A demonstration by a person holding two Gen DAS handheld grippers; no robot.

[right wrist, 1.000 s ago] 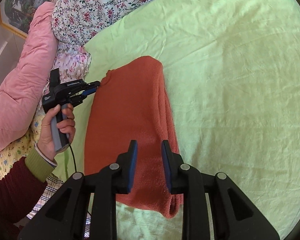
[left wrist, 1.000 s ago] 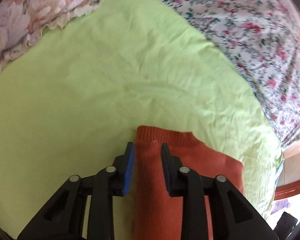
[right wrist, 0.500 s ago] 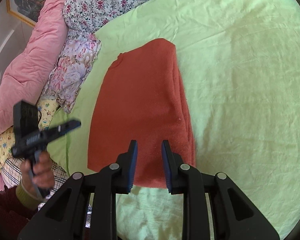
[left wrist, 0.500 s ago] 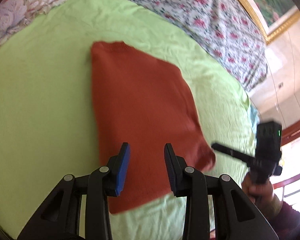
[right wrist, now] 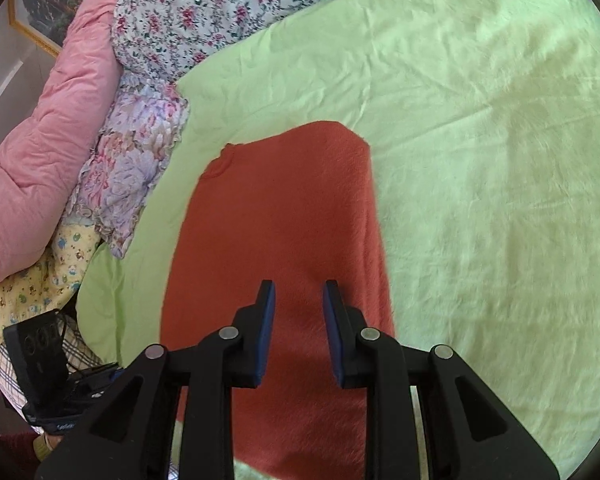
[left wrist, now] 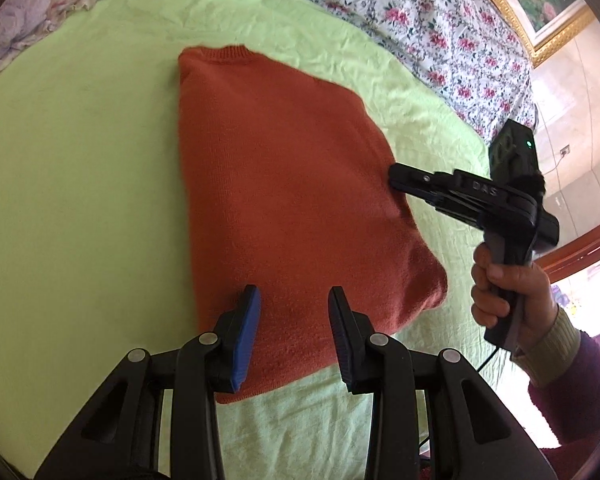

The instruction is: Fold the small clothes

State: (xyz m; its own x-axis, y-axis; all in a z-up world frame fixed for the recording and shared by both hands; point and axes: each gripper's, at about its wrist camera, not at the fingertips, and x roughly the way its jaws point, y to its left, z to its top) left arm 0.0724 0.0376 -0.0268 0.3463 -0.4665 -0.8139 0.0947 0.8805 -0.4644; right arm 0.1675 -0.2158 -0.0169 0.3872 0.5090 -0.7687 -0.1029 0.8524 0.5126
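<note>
Both claws, the left claw (left wrist: 294,328) and right claw (right wrist: 299,330), hover spread and empty over the near hem of the orange sweater (left wrist: 284,184), which lies folded lengthwise on the green bedsheet (left wrist: 80,168). Pinch both hem corners evenly, then carry them up to the collar

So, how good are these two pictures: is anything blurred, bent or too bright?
Left wrist view: mostly sharp, the sweater clear, the window corner at lower right washed out, straight lines bent by the lens. Right wrist view: the sweater looks soft and smeared, the green sheet evenly lit, dark corners around the round image.
</note>
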